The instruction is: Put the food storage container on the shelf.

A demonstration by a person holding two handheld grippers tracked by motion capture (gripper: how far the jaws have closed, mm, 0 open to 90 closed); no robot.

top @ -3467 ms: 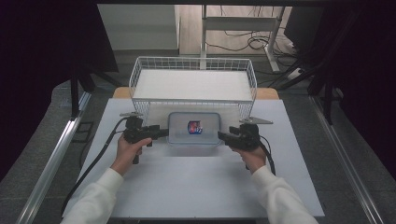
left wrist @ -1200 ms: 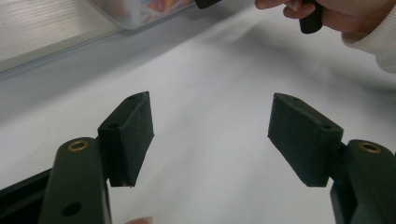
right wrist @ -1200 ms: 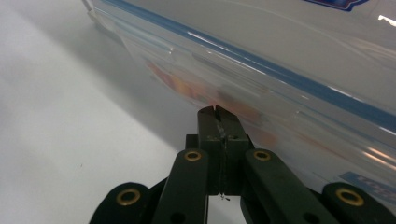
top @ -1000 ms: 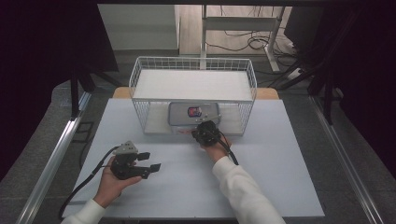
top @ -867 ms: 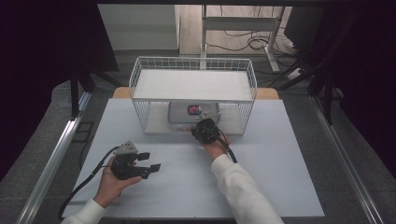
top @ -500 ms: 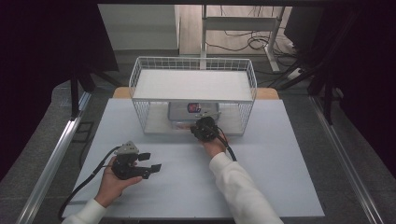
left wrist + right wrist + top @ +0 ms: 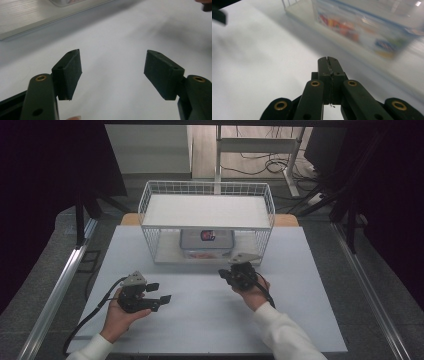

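I have the left gripper [image 7: 159,293] low over the near-left part of the white table top [image 7: 200,320], held in my left hand [image 7: 122,315], and its two black jaws stand wide apart with bare table showing between them; in the left gripper view the two dark pads [image 7: 161,72] face each other across an empty gap. The right gripper [image 7: 223,274] sits further forward and nearer the middle, just in front of the white wire two-tier rack [image 7: 207,222], gripped by my right hand [image 7: 252,292] with a white sleeve [image 7: 285,335] behind it. Its jaws are pressed together tip to tip with nothing between them, as the right gripper view shows plainly. The clear rectangular plastic box with a grey lid and a colourful label [image 7: 207,243] rests on the lower shelf of the rack, under the white upper shelf [image 7: 207,211], close to the front edge. In the right gripper view that box [image 7: 372,27] lies ahead and to the right of the closed jaws, blurred, clear of them and not touching. A black cable [image 7: 87,320] trails from the left gripper toward the table's near edge.
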